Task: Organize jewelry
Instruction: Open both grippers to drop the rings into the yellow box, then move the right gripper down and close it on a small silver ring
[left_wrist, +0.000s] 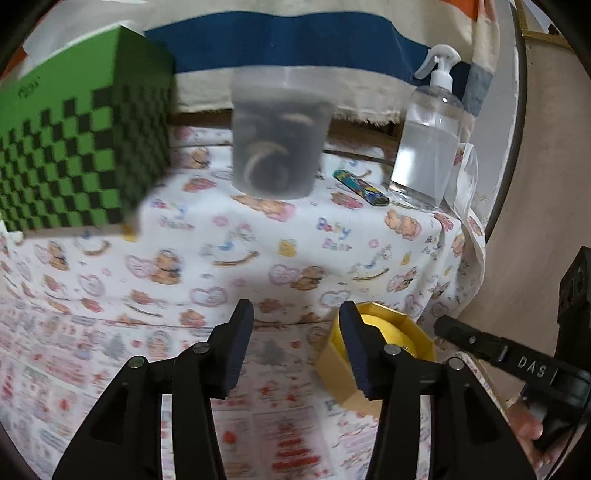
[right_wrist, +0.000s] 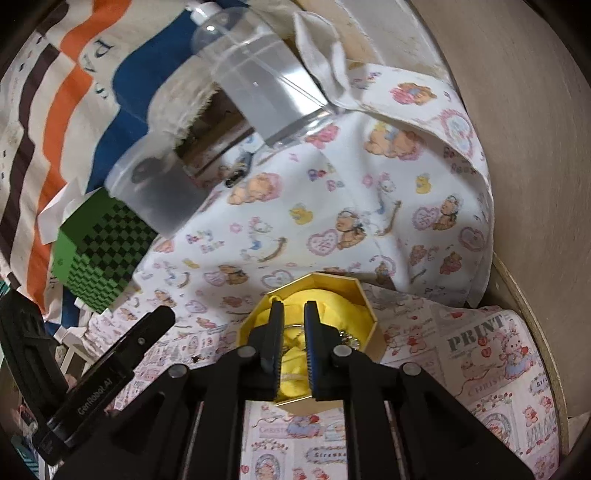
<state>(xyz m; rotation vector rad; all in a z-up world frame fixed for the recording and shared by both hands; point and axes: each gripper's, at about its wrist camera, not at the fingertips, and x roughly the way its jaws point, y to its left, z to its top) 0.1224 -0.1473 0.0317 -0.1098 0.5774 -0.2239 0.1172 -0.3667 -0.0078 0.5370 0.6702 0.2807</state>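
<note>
1. Left gripper (left_wrist: 295, 314): jaws apart, empty, above the table (left_wrist: 229, 236) with its bear-print white cloth.
2. Right gripper (right_wrist: 293, 314): jaws narrowly apart inside the yellow-lined octagonal gold jewelry box (right_wrist: 369, 310); whether it grips anything, cannot tell.
3. 12 o'clock: frosted plastic cup (left_wrist: 279, 133); 10 o'clock: green checkered box (left_wrist: 85, 147); 2 o'clock: clear spray bottle (left_wrist: 428, 140).

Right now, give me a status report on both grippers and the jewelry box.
Left gripper open, empty. Right gripper narrowly open over yellow-lined octagonal gold box; silver jewelry piece on the lining. Frosted plastic cup farther back, not blocking.
</note>
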